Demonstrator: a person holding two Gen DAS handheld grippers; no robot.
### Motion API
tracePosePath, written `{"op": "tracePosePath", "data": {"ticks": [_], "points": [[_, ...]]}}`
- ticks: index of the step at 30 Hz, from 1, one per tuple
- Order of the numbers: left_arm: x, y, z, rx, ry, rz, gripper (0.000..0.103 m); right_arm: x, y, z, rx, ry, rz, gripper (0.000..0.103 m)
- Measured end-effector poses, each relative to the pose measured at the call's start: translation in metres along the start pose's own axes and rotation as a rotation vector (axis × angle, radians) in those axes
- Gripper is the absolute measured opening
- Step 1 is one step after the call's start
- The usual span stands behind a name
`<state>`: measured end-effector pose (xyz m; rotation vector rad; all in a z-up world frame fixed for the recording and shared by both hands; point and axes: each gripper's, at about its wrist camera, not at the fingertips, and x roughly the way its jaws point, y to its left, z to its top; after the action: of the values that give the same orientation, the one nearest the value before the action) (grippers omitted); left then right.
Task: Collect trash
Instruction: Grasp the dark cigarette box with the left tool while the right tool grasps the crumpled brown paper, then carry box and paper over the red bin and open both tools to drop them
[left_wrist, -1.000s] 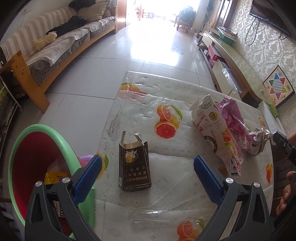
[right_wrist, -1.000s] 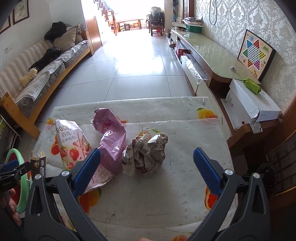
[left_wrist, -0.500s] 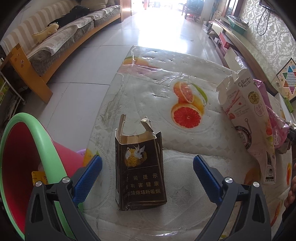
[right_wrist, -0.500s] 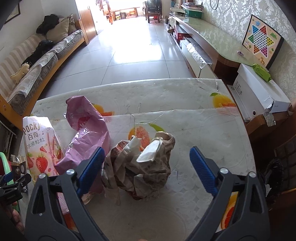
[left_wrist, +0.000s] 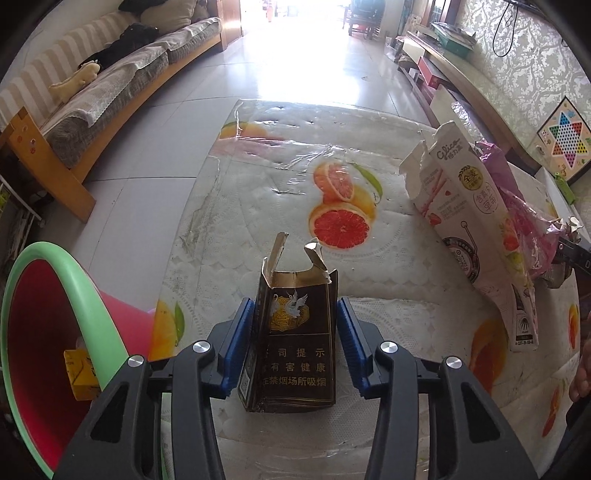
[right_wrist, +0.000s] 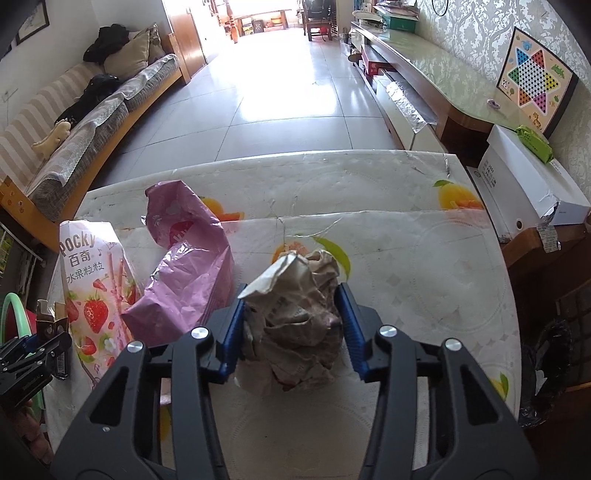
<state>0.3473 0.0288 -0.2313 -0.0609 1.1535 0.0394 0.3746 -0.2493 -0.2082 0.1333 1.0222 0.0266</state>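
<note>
My left gripper (left_wrist: 295, 332) is shut on a torn dark brown cigarette pack (left_wrist: 295, 339) that stands upright on the table's left side. My right gripper (right_wrist: 291, 321) is shut on a crumpled grey-brown paper wad (right_wrist: 295, 314) near the table's middle. A pink-white Pocky box (right_wrist: 96, 291) (left_wrist: 476, 229) and a crumpled pink plastic bag (right_wrist: 188, 269) (left_wrist: 524, 214) lie between the two grippers. A red bin with a green rim (left_wrist: 70, 280) stands beside the table's left edge, with a yellow carton (left_wrist: 79, 369) inside.
The table (right_wrist: 424, 266) has a fruit-print plastic cover. A sofa (left_wrist: 110, 85) runs along the left wall. A low TV cabinet (right_wrist: 413, 77) and a white box (right_wrist: 528, 184) stand at the right. A black-bagged bin (right_wrist: 546, 369) stands by the table's right edge.
Both grippers moved forward and closed: the left on the cigarette pack, the right on the paper wad. Both were open a second ago.
</note>
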Motion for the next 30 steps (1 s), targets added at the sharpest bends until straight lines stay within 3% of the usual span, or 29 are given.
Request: {"op": "tracePosePath", "data": {"ticks": [8, 16, 30], "points": [[-0.035, -0.001, -0.002, 0.004, -0.054, -0.032, 0.042, -0.05, -0.005, -0.003, 0.011, -0.059, -0.007, 0.045], [-0.105, 0.003, -0.014, 0.009, -0.163, -0.064, 0.042, -0.126, 0.008, -0.016, -0.017, -0.14, 0.009, 0.046], [-0.219, 0.06, -0.055, -0.057, -0.327, -0.058, 0.042, -0.219, 0.1, -0.066, -0.158, -0.225, 0.107, 0.046]]}}
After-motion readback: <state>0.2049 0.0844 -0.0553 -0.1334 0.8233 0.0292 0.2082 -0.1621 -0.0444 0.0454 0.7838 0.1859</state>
